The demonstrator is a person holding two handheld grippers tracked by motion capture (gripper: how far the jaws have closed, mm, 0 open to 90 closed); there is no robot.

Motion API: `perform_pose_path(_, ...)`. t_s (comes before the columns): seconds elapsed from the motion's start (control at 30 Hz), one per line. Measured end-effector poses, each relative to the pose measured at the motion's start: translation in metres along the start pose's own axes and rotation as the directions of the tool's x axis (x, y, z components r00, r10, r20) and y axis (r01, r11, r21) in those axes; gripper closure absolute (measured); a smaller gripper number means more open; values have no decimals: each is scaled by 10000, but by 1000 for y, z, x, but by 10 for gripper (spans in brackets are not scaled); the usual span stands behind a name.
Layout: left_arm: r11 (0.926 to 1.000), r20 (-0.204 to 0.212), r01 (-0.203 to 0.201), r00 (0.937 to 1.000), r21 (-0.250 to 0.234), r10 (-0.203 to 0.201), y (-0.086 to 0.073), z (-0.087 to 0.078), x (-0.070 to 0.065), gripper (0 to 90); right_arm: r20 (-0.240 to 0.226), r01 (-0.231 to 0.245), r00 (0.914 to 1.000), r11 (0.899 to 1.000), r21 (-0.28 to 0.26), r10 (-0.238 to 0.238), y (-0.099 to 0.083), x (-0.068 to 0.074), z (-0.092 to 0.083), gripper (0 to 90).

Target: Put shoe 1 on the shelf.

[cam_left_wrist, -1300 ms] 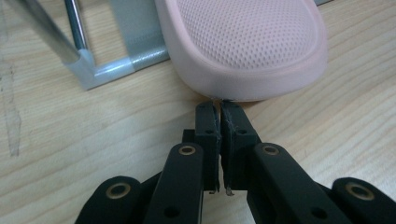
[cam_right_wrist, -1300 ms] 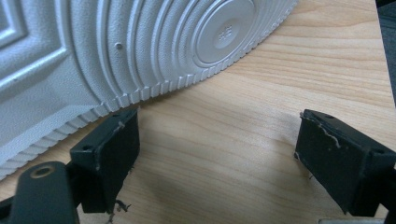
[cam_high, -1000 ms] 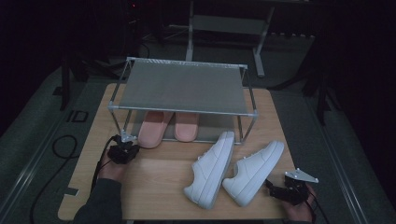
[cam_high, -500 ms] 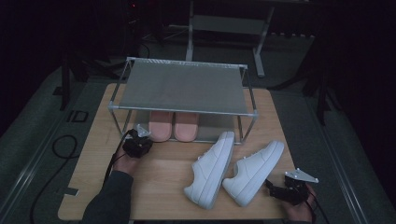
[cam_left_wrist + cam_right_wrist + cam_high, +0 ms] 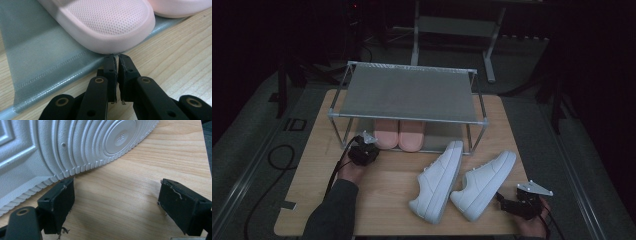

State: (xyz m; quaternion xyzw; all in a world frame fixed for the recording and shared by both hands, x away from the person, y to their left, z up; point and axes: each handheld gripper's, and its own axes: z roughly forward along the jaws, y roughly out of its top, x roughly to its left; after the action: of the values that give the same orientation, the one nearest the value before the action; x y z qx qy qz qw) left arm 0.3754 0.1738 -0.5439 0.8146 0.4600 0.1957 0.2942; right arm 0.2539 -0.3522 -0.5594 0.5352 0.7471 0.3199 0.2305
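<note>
Pink slipper toe meets the closed left hand-held gripper.

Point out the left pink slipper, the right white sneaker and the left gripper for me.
left pink slipper [image 5: 385, 137]: high view, on its upper, under the rack.
right white sneaker [image 5: 484, 182]: high view, on its side, mid-shoe.
left gripper [image 5: 117, 58]: left gripper view, between its shut fingertips at the slipper's edge.

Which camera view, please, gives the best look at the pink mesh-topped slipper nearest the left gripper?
The left gripper view: the pink mesh-topped slipper is close up, showing its mesh weave and rounded foam edge on the grey fabric shelf. The high view shows it small, half hidden under the rack. The right gripper view faces a white sneaker's sole.
</note>
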Motion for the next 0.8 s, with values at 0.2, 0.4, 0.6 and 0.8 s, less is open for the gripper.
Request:
perform_pose_path(0.2,10000,48,29,10000,-35,-29,0,0,1,810,-3,4,10000,10000,-1,-4,0,0,0,134)
perform_pose_path(0.4,9989,310,225,9993,-421,-212,-6,-16,-5,778,-8,11,10000,10000,2,-11,0,0,0,133)
perform_pose_path(0.6,9963,950,407,9949,-760,-334,-14,-34,-14,725,-11,8,10000,10000,6,-8,0,0,0,134)
perform_pose_path(0.8,9943,1707,476,9848,-951,-308,-22,-49,-27,665,-13,11,10000,10000,6,-11,0,0,0,134)
